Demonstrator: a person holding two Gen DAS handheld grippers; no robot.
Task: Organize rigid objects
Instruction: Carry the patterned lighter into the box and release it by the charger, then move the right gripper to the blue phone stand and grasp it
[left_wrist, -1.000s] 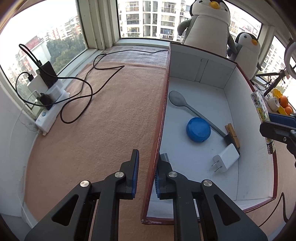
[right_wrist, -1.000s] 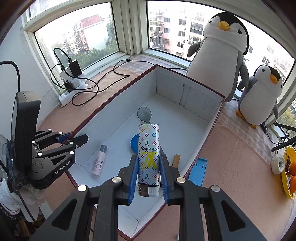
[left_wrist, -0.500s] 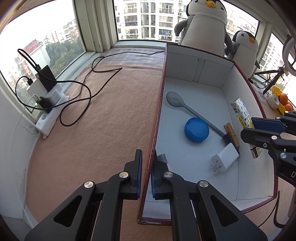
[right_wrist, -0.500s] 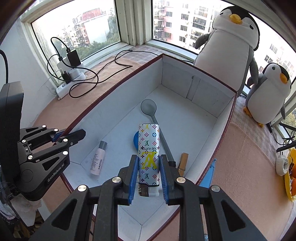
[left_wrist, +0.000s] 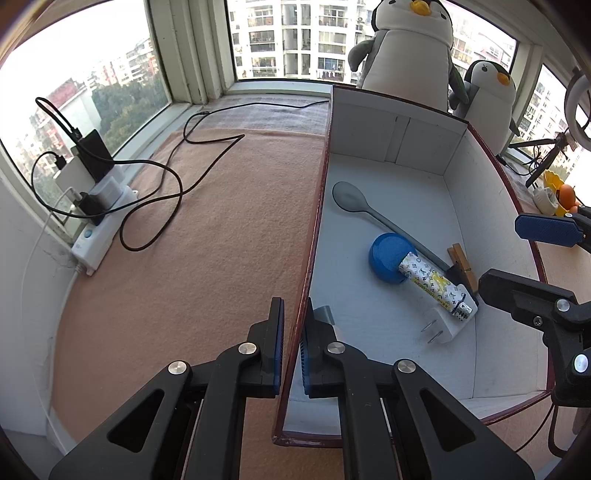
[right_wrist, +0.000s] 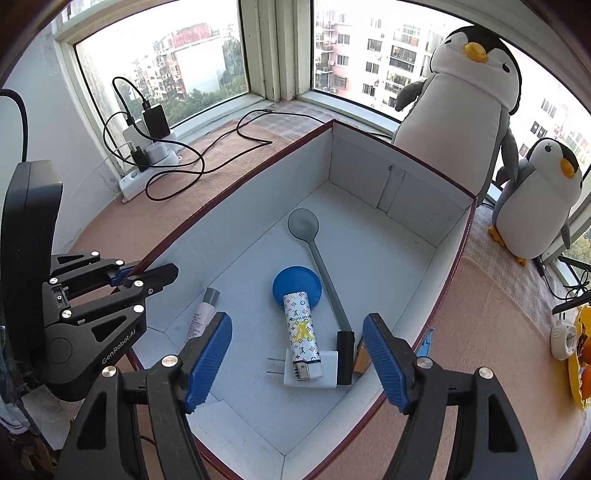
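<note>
Left gripper: black two-finger tool with blue ribbed pads, angled steeply down. Its jaws are pinched on the near left wall of the white-lined, maroon-edged cardboard box, one pad outside the wall, one inside. From the right wrist view it sits at the left side of the box, clamped on the rim.

Right gripper: also pitched steeply down, hovering above the near end of the box. Jaws are opening, already spread wide; nothing is pressed between the pads. In the left wrist view its fingers enter from the right edge, over the right wall of the box.

Patterned white lighter with coloured monograms and a yellow mark: lies free on the box floor, below and between the open right fingers. Its far end rests on the round blue lid; its metal end lies over the white plug-in charger with two prongs.

Other contents: grey long-handled spoon running diagonally, its black handle end beside the charger; wooden clothespin against the right wall; small pale pink tube with grey cap near the left wall.

Outside: box sits on a peach-coloured mat; two plush penguins stand behind it.
</note>
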